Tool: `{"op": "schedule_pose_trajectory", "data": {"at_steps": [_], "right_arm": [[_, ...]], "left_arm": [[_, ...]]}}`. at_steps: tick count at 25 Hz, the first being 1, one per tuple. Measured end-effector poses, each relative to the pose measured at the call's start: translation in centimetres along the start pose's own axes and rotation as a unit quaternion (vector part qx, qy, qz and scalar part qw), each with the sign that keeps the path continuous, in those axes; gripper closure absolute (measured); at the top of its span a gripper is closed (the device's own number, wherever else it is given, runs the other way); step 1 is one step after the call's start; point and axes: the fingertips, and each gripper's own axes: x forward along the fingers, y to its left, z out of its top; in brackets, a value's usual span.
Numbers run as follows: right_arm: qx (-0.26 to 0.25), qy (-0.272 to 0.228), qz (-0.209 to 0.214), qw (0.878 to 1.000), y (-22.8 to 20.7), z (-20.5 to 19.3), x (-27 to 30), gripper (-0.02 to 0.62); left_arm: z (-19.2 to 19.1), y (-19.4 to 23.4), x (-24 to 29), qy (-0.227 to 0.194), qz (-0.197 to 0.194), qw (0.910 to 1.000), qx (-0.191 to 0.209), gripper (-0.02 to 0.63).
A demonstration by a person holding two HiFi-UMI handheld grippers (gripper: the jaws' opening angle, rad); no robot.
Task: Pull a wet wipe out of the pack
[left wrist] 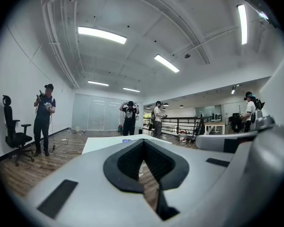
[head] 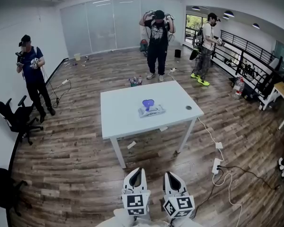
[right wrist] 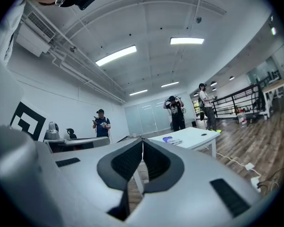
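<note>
both left gripper and right gripper have fingers together, empty, well apart from wipe pack.

The worktop has a smooth, matt white top. The floor is brown wood plank with a faint sheen. The wet wipe pack looks like slightly glossy plastic film, though it is too small to be sure. The left hand-held gripper and the right hand-held gripper have matt, pale grey plastic shells. Their pads are black, finely ribbed and dull.
</note>
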Motion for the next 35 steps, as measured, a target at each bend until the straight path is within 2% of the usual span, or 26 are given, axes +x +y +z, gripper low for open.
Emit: {"op": "schedule_pose_trajectory", "data": {"at_steps": [12,19,35], "right_arm": [[-0.012,0.007,-0.009,1.000,-3.1,1.2,8.3,0.586],[-0.014,0.013,-0.018,1.000,-4.6,1.4,11.2,0.586],[-0.009,0.038,-0.048,0.998,-7.1,0.0,13.5,0.586]], "left_arm": [[0.1,2.9,8.1,-0.001,0.003,0.9999,-0.011,0.606],[0.0,3.4,11.4,0.000,-0.006,0.9999,-0.014,0.606],[-1.3,4.1,14.3,0.015,-0.020,0.9995,-0.018,0.606]]}}
